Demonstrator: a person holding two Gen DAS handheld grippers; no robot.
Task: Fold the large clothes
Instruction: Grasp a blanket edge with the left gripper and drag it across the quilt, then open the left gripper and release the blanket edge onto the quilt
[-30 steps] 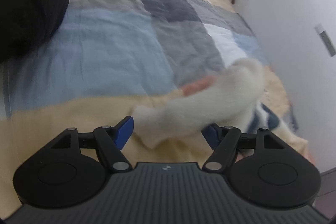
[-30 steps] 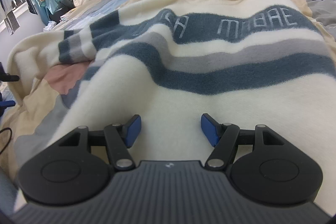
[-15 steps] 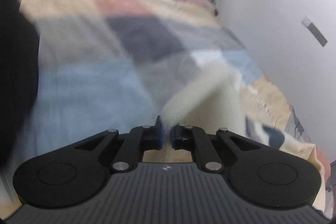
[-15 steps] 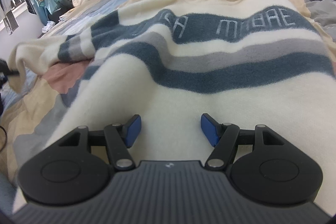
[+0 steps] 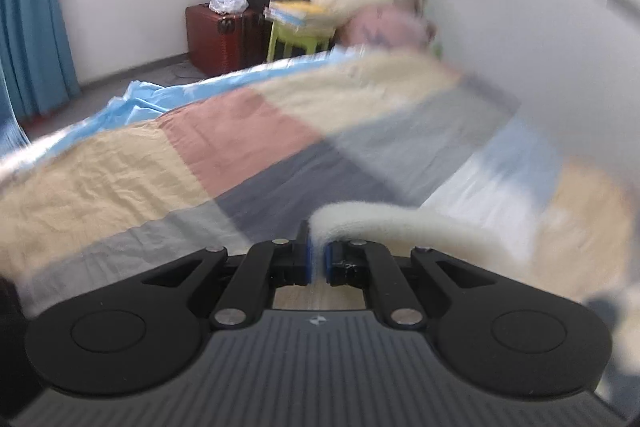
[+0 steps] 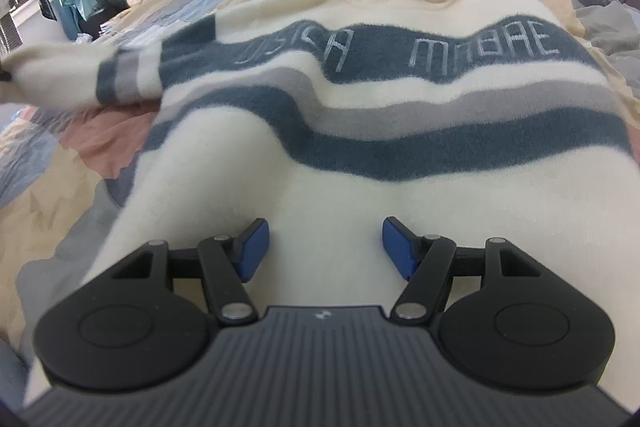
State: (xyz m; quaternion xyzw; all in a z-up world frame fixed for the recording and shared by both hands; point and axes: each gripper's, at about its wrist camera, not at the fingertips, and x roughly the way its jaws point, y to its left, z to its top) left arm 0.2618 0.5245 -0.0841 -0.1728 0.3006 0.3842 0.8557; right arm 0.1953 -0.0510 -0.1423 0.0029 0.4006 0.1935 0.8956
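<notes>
left tongs: left gripper (image 5: 318, 261), black with blue pads, is clamped on the end of a fluffy cream sleeve (image 5: 400, 223); the sleeve arches up out of the pads and trails off to the right above the bed.
right tongs: right gripper (image 6: 323, 247) has its jaws standing apart, with nothing pinched between them; its blue pads (image 6: 251, 247) sit over the plain cream lower part of the garment.
task's thing: fluffy cream sweater with dark blue and grey stripes (image 6: 360, 131) lies spread face up on the bed, collar at the far end; its sleeve on the left of the right wrist view is raised off the bed and stretched out to the left edge.
writing: pale letters run along the upper dark blue stripe (image 6: 400, 47), seen upside down; they look like "mabae" on the right, and the word on the left is too blurred to read.
bed cover: patchwork quilt in beige, pink, grey and light blue blocks (image 5: 224, 135), creased, under the sweater.
containers: dark red trunk-like box (image 5: 224, 39) stands on the floor by the white wall with a crumpled clear bag (image 5: 229, 3) on top; what it holds cannot be told.
stool: lime green stool (image 5: 298, 41) beside the box carries a stack of books (image 5: 296, 13).
</notes>
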